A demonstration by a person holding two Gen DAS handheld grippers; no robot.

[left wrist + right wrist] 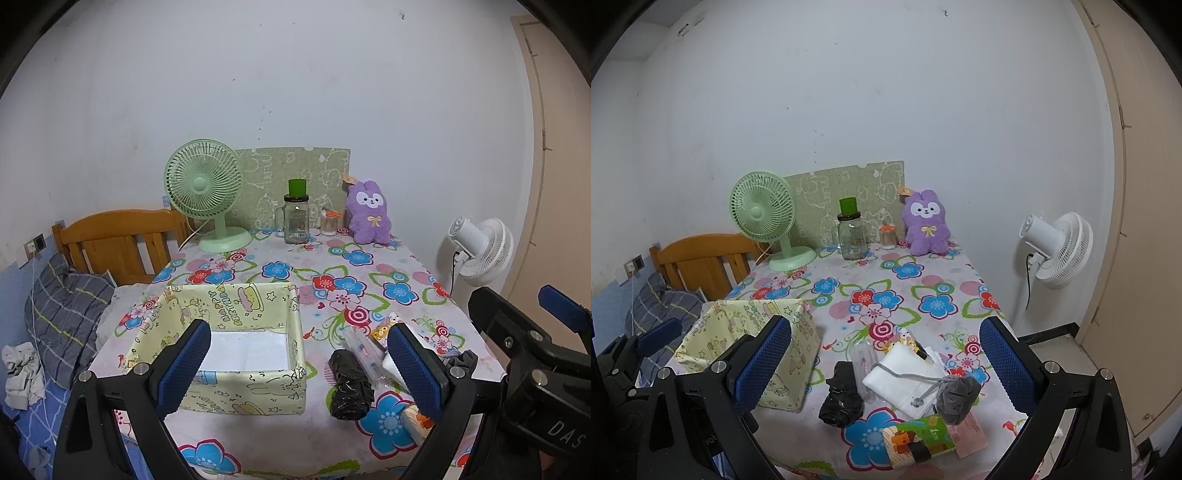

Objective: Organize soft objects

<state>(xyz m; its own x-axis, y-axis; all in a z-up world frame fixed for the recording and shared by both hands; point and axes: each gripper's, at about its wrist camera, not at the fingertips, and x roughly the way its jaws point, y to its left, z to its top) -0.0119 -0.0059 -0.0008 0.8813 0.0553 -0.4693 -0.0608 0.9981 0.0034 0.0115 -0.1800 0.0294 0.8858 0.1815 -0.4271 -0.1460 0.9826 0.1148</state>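
Note:
A pale yellow fabric box (pixel 236 354) with a white bottom stands open on the flowered table; it also shows in the right wrist view (pixel 753 354). To its right lie a crumpled black bag (pixel 842 397), a white drawstring pouch (pixel 905 380), a grey cloth (pixel 960 398), a clear packet (pixel 864 362) and a green tissue pack (pixel 919 439). The black bag (pixel 349 387) also shows in the left wrist view. My left gripper (pixel 299 365) is open above the box's right front corner. My right gripper (pixel 882 369) is open above the pile. Both are empty.
At the table's back stand a green desk fan (pixel 207 192), a glass jar with a green lid (pixel 296 214), a small swab jar (pixel 328 223) and a purple plush (pixel 369 212). A white floor fan (pixel 1056 247) stands right of the table. A bed with a wooden headboard (pixel 118 243) is left.

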